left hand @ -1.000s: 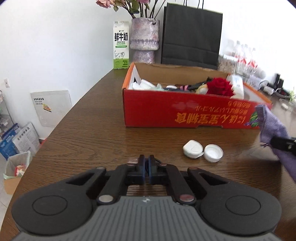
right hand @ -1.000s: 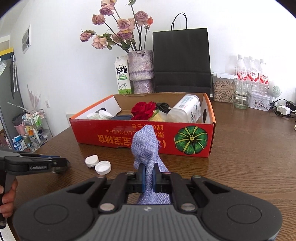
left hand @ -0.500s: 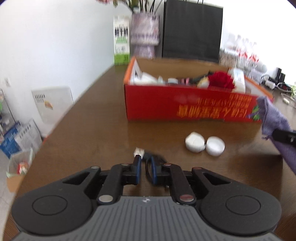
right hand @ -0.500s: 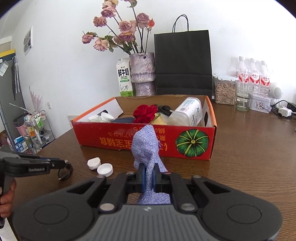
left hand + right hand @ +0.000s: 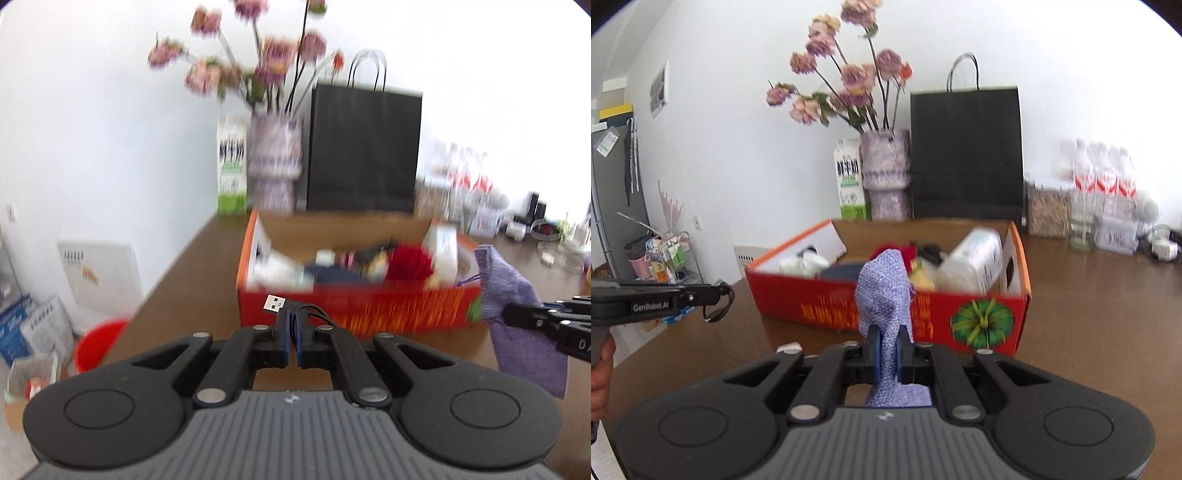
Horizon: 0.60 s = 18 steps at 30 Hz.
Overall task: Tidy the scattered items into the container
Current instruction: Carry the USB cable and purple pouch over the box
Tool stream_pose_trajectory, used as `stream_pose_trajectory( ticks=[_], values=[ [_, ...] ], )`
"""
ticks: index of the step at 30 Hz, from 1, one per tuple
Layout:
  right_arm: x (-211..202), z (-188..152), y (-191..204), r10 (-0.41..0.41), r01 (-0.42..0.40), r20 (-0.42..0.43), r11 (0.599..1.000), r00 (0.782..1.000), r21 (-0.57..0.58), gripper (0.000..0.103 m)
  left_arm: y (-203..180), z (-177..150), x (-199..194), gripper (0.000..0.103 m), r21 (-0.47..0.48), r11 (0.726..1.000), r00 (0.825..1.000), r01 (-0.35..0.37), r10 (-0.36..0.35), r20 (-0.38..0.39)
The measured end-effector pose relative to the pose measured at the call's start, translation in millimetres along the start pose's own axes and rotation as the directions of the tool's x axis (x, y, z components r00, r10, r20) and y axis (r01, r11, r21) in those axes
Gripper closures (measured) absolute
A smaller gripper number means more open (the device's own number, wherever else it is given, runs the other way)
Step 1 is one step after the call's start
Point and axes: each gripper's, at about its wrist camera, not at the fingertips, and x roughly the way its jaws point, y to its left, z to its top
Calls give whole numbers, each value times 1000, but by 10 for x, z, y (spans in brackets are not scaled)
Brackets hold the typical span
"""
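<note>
The left tool (image 5: 294, 341) is seen clenched on a black USB cable (image 5: 295, 312). The cable's silver plug (image 5: 273, 303) is seen sticking out up and to the left just past the fingertips, and a loop of black wire is bunched just beyond the pads. In the right wrist view, the left tool (image 5: 718, 291) is shown raised clear of the counter (image 5: 1108, 314), reaching in from the left edge roughly level, with the cable loop (image 5: 720, 308) dangling below its tip. It is carried by a hand (image 5: 600, 373) wrapped around the handle at the lower left edge of that view.

The right tool (image 5: 888, 350) is clamped on a purple woven pouch (image 5: 884, 295). The pouch is pinched low on its body, so that its upper part stands upright above the fingers while its lower end hangs down behind them. In the left wrist view, the right tool (image 5: 517, 318) is seen entering from the right edge, with the pouch (image 5: 517, 314) gripped at mid-height.

Both tools are held in front of the red cardboard box (image 5: 982, 321), which stands on the counter and is already loaded with a red flower (image 5: 410, 264), a white bottle (image 5: 975, 264) and other small objects too blurred to be named. The pouch is held just before the box's near wall; the cable is held further to the left, near the box's left corner. A white cap (image 5: 789, 347) is left lying on the counter just beyond the right tool's left finger.
</note>
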Motion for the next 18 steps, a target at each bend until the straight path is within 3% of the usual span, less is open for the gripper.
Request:
stream_pose_trajectory(
  ticks=[6, 10, 14, 18],
  values=[
    [130, 567, 73, -16, 26, 158, 997, 987, -66, 96, -170, 521, 134, 99, 3, 1000, 988, 6, -6, 155],
    [434, 937, 104, -22, 34, 214, 998, 977, -53, 96, -235, 853, 424, 99, -30, 1000, 978, 2, 4, 209],
    [829, 1151, 65, -35, 40, 214, 999, 976, -20, 96, -251, 1007, 828, 99, -43, 999, 979, -19, 27, 200],
    [1225, 1167, -14, -45, 46, 172, 999, 984, -4, 96, -235, 927, 1262, 99, -33, 999, 988, -39, 43, 146]
  ],
)
